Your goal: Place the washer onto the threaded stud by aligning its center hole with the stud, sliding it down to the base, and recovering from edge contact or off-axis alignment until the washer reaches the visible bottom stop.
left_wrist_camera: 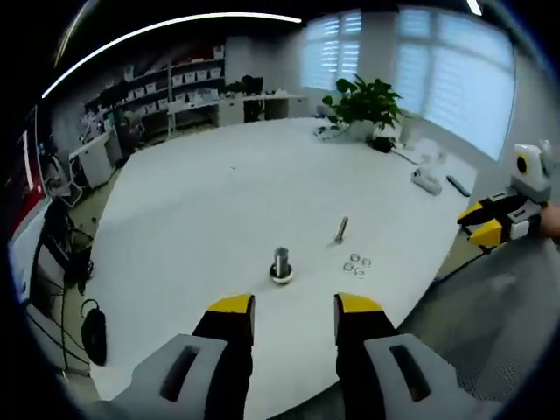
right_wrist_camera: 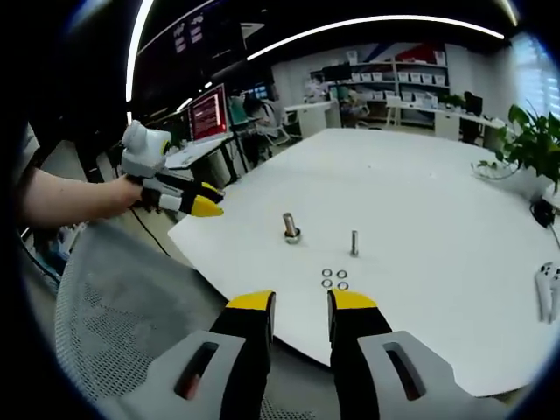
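1. The left gripper [left_wrist_camera: 294,306] and right gripper [right_wrist_camera: 302,302] are hovering with jaws spread, holding nothing.
2. Three washers [right_wrist_camera: 333,279] are lying on the table [right_wrist_camera: 420,210] near the threaded stud [right_wrist_camera: 354,242].
3. Recommended approach: pinching one washer by its rim, keeping it level.

Each gripper is built alike: the left gripper [left_wrist_camera: 294,308] and the right gripper [right_wrist_camera: 299,304] have two black jaws with yellow tips, set on grey housings with dark oblong slots. At nine o'clock in the right gripper view, a bare forearm [right_wrist_camera: 66,197] shows.
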